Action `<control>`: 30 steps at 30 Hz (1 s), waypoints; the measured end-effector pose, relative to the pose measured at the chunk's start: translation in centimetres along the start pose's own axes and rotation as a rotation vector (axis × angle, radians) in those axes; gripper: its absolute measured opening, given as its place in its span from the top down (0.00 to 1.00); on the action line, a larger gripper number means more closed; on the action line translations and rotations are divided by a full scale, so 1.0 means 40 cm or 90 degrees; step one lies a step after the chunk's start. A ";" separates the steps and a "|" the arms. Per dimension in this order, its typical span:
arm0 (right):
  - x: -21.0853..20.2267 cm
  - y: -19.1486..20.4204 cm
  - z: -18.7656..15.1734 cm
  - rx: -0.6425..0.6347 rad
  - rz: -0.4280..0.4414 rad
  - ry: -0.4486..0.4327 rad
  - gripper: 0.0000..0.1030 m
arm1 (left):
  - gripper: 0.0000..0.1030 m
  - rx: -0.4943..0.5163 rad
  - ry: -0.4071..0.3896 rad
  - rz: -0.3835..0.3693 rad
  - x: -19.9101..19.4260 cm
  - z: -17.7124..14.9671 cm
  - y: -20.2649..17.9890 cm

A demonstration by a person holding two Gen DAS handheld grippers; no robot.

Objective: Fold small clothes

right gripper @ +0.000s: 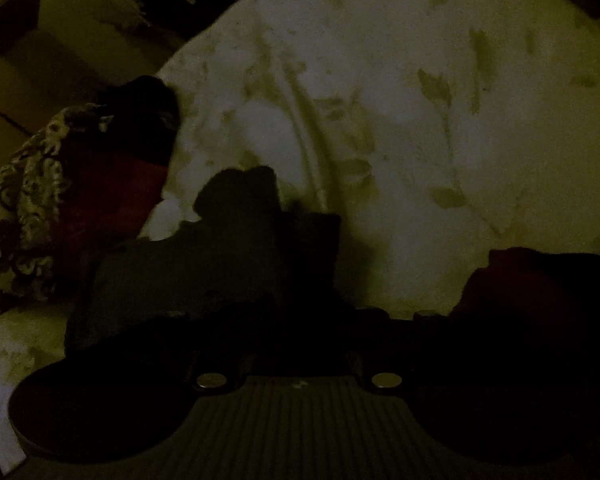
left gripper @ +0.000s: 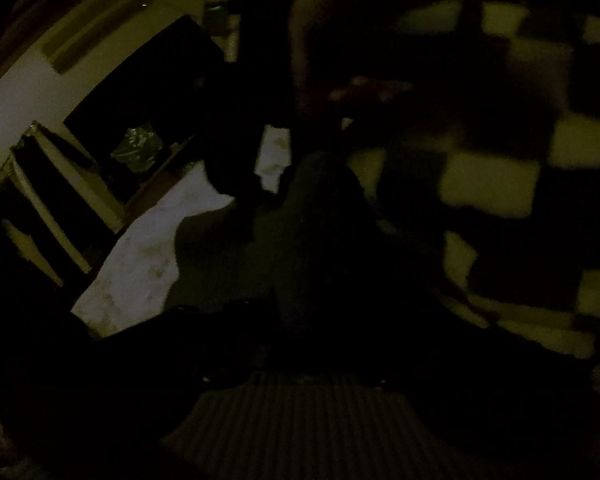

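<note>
Dark garment (right gripper: 220, 248) ahead of right claw (right gripper: 300, 320); grip state indiscernible, both claws.

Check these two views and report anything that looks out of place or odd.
Mostly the lighting: both views are so dark that the dark garment on the pale leaf-print sheet reads only as a silhouette. At that view's left, patterned and red clothes lie in an unfolded heap. Nothing looks spilled or damaged, as far as can be seen.
</note>
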State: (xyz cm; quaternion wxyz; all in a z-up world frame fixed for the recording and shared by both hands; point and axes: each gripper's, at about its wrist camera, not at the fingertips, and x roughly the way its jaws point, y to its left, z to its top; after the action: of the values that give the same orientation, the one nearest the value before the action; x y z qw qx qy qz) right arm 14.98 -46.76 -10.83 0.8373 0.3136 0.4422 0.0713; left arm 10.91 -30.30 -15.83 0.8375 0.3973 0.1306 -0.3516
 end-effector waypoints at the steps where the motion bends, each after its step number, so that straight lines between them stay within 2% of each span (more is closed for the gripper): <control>1: -0.015 0.007 0.000 -0.004 0.000 -0.003 0.60 | 0.82 -0.010 0.000 -0.002 -0.002 0.003 0.013; 3: -0.031 0.009 0.003 0.005 0.001 -0.013 0.61 | 0.83 -0.034 -0.002 -0.007 -0.020 -0.002 0.042; 4: -0.035 0.010 0.004 0.016 0.011 -0.018 0.68 | 0.83 -0.047 -0.001 -0.009 -0.033 -0.007 0.057; 6: -0.053 0.012 0.006 0.042 0.068 -0.036 0.68 | 0.83 -0.071 -0.004 -0.009 -0.058 -0.015 0.086; 9: -0.072 0.060 0.019 0.003 0.056 -0.035 0.68 | 0.83 -0.113 0.001 -0.018 -0.103 -0.015 0.140; 13: -0.073 0.099 0.031 0.047 0.119 -0.053 0.68 | 0.83 -0.173 -0.002 -0.010 -0.176 -0.037 0.195; 15: -0.071 0.129 0.040 0.056 0.152 -0.058 0.68 | 0.83 -0.226 0.000 -0.011 -0.205 -0.063 0.255; 21: -0.006 0.263 0.101 0.067 0.227 -0.051 0.68 | 0.83 -0.474 0.035 -0.052 -0.270 -0.199 0.480; 23: 0.030 0.320 0.130 0.068 0.243 -0.044 0.68 | 0.83 -0.520 0.038 -0.047 -0.291 -0.257 0.537; 26: 0.087 0.401 0.127 0.059 0.263 -0.031 0.68 | 0.83 -0.567 0.034 -0.028 -0.314 -0.340 0.613; 30: 0.169 0.505 0.113 0.039 0.278 -0.003 0.68 | 0.83 -0.678 0.055 -0.009 -0.354 -0.470 0.707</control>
State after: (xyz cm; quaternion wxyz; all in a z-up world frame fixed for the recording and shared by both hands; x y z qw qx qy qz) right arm 25.76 -30.14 -1.82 0.7931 0.4272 0.3637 0.2372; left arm 21.46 3.17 -4.76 0.9148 -0.0699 0.3279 -0.2253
